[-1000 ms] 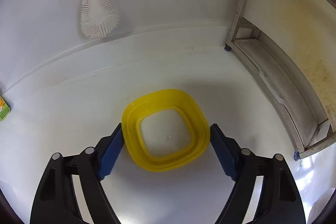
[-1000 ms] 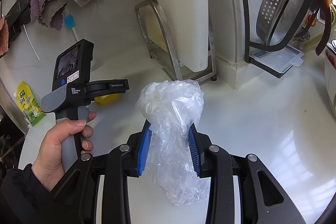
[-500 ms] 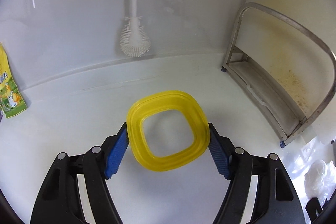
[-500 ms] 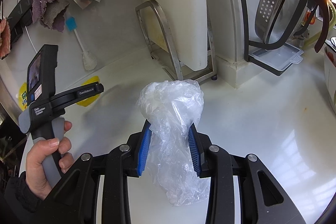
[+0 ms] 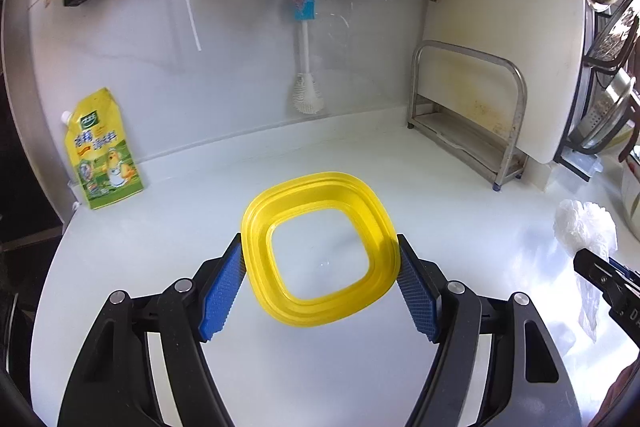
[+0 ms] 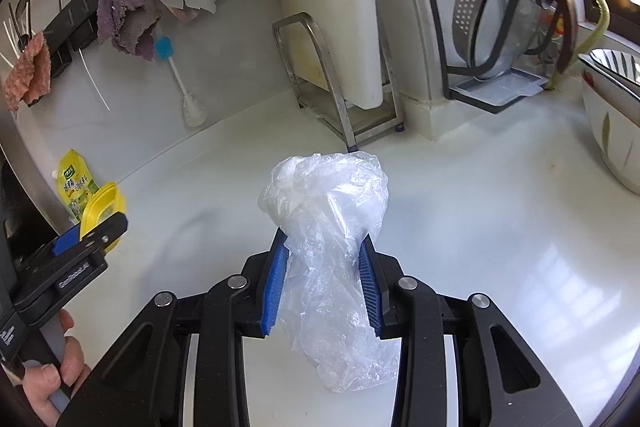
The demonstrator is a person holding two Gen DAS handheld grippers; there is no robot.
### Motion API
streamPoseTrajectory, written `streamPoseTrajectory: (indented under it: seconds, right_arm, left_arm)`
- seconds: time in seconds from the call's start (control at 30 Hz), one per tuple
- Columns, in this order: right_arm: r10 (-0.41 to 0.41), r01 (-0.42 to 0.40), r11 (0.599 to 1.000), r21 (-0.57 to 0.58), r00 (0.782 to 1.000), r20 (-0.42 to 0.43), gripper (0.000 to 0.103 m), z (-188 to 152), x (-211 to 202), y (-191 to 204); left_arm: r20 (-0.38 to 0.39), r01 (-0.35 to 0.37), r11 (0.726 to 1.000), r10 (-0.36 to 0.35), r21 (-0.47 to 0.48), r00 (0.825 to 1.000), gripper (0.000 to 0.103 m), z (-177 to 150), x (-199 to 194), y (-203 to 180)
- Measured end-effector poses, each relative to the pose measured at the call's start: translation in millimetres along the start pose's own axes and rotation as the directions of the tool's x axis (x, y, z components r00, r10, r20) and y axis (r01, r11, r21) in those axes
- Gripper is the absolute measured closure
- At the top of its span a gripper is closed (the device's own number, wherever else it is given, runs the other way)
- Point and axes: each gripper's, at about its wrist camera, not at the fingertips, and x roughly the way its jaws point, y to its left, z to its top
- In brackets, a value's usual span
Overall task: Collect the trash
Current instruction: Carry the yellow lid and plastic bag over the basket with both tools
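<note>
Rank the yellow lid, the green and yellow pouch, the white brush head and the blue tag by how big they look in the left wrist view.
1. yellow lid, nearest the camera
2. pouch
3. brush head
4. blue tag

Pouch (image 5: 102, 151) print too small

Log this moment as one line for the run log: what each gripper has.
left gripper: shut on yellow container | right gripper: shut on plastic bag | both lifted clear of white counter

Middle of the white counter (image 6: 460, 211) lies bare — cutting-board rack (image 6: 340, 107) and detergent pouch (image 5: 102, 151) line the back wall.
</note>
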Motion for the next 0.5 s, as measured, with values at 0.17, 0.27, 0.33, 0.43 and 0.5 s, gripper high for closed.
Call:
streamPoseTrajectory:
  seconds: [0.17, 0.27, 0.33, 0.43, 0.5]
  right_arm:
    - [-0.004, 0.004, 1.0, -0.008, 0.999, 0.034, 0.07, -32.4, -58.6, 3.4]
    - [-0.026, 0.026, 1.0, 0.01, 0.999, 0.037, 0.07, -62.0, -95.9, 3.1]
    - [-0.036, 0.036, 0.999, 0.017, 0.999, 0.037, 0.07, -81.9, -119.8, 3.3]
    - [-0.037, 0.036, 0.999, 0.022, 0.999, 0.027, 0.07, -110.9, -153.2, 9.6]
    - [-0.029, 0.029, 0.999, 0.027, 0.999, 0.019, 0.07, -131.8, -174.7, 15.0]
  left_arm:
    - [0.034, -0.005, 1.0, 0.005, 0.006, 0.999, 0.033, -32.3, -71.1, 25.4]
    - [0.031, 0.009, 1.0, -0.01, 0.023, 0.999, 0.033, -55.5, -110.4, 36.0]
    - [0.018, 0.032, 0.999, -0.033, 0.03, 0.999, 0.033, -70.5, -131.6, 39.4]
    - [-0.007, 0.066, 0.997, -0.066, 0.047, 0.998, 0.033, -91.5, -157.6, 39.3]
    - [-0.021, 0.085, 0.995, -0.084, 0.057, 0.996, 0.033, -105.4, -176.3, 36.8]
